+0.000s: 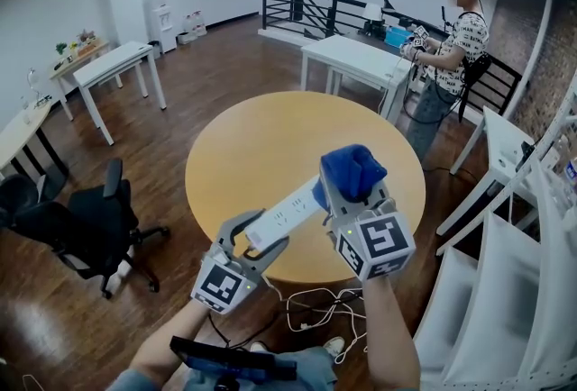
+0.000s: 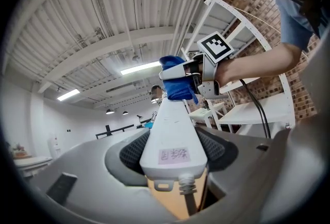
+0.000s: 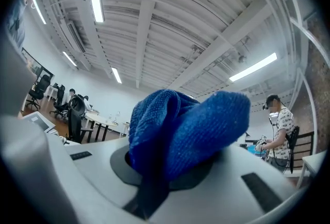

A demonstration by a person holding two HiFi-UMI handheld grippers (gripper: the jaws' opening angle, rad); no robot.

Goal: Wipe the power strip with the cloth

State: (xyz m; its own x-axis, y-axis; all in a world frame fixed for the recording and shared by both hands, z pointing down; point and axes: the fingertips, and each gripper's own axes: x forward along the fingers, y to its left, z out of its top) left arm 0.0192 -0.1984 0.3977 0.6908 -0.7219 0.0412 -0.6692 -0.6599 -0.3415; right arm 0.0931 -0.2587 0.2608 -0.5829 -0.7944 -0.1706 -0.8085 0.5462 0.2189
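Note:
A long white power strip is held in the air over the near edge of the round table, my left gripper shut on its cord end. In the left gripper view the power strip runs straight away from the jaws, a small label on its near face, its cord dropping below. My right gripper is shut on a bunched blue cloth, which sits against the strip's far end. From the right gripper's own view the blue cloth fills the space between the jaws and hides the strip.
The round wooden table lies below both grippers. White cables trail on the floor at the table's near edge. A black office chair stands to the left, white shelving to the right. A person stands beyond the table.

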